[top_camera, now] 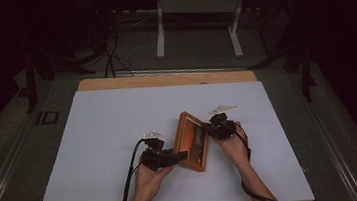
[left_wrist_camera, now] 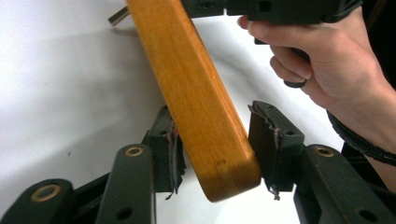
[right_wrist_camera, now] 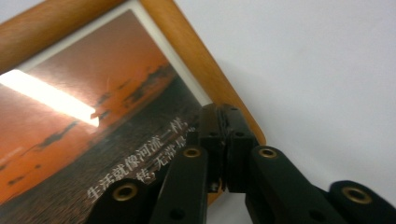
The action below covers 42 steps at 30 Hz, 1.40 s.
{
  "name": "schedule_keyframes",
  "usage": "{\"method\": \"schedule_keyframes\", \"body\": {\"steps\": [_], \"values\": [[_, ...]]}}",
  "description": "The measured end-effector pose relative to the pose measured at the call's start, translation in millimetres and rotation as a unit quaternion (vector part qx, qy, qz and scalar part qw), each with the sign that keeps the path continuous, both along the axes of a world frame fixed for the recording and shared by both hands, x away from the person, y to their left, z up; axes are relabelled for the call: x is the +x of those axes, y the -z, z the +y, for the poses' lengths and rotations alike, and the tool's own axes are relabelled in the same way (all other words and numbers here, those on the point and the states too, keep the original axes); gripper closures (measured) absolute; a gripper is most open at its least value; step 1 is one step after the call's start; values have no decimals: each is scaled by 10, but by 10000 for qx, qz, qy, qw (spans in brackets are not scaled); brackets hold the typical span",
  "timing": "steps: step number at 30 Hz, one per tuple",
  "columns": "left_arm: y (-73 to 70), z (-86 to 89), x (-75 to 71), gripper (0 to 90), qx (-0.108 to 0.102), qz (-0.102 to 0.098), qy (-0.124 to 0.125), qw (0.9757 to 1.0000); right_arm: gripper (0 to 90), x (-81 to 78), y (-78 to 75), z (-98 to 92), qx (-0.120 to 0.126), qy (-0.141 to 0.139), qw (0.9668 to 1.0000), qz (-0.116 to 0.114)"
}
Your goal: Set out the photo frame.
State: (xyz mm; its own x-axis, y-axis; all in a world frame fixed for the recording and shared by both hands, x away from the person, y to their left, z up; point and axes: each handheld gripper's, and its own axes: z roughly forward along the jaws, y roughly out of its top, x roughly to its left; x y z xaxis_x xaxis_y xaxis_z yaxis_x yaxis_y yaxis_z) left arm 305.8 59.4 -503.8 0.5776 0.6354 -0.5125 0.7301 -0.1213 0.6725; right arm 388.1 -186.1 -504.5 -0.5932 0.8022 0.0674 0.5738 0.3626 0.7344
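Here the left gripper [left_wrist_camera: 212,140] straddles the wooden picture frame's [left_wrist_camera: 196,93] corner, pads not pressing; its far end is cut off. Right gripper [right_wrist_camera: 224,140] pinches the frame's edge. Bare white table sheet [top_camera: 118,117] lies beyond.

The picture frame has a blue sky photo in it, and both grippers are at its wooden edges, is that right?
Not quite. The photo is an orange sunset scene, not blue sky, as the right gripper view shows. The rest holds: the left gripper and right gripper are at the picture frame's wooden edges.
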Motion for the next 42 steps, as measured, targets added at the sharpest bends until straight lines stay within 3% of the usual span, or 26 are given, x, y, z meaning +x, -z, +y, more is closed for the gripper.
{"method": "schedule_keyframes", "body": {"steps": [5, 16, 18, 21, 25, 29, 35, 36, 37, 38, 41, 42], "values": [[-122, -160, -9, 605, 302, -272, 0, 9992, 830, -155, -133, -230, 195, 45, 9995, -230], [-273, -485, -105, 682, 524, -787, 155, 9954, 776, -537, -403, -563, 147, -35, 9976, -674], [-315, -543, -109, 688, 638, -928, 258, 9933, 771, -579, -445, -609, 141, -96, 9974, -707], [-366, -579, -100, 689, 766, -1050, 341, 9909, 759, -628, -487, -663, 79, -164, 9970, -750], [-424, -547, -29, 689, 750, -1089, 482, 9900, 731, -641, -498, -732, 102, -233, 9968, -756], [-560, -516, 12, 689, 970, -1393, 779, 9824, 703, -648, -494, -767, 131, -335, 9964, -773], [-809, -482, 36, 688, 1230, -1853, 1074, 9690, 645, -695, -534, -737, 112, -555, 9941, -922], [-809, -482, 36, 688, 1230, -1853, 1074, 9690, 645, -695, -534, -737, 112, -555, 9941, -922], [-880, -444, 50, 688, 1213, -1934, 1192, 9663, 620, -702, -550, -729, 107, -541, 9938, -961], [-903, -427, 59, 687, 1186, -1948, 1244, 9657, 567, -708, -586, -716, 139, -537, 9931, -1030], [-983, -357, 99, 686, 1121, -1981, 1461, 9627, 524, -717, -632, -697, 305, -673, 9913, -1093], [-983, -357, 99, 686, 1121, -1981, 1461, 9627, 524, -717, -632, -697, 305, -673, 9913, -1093]]}}
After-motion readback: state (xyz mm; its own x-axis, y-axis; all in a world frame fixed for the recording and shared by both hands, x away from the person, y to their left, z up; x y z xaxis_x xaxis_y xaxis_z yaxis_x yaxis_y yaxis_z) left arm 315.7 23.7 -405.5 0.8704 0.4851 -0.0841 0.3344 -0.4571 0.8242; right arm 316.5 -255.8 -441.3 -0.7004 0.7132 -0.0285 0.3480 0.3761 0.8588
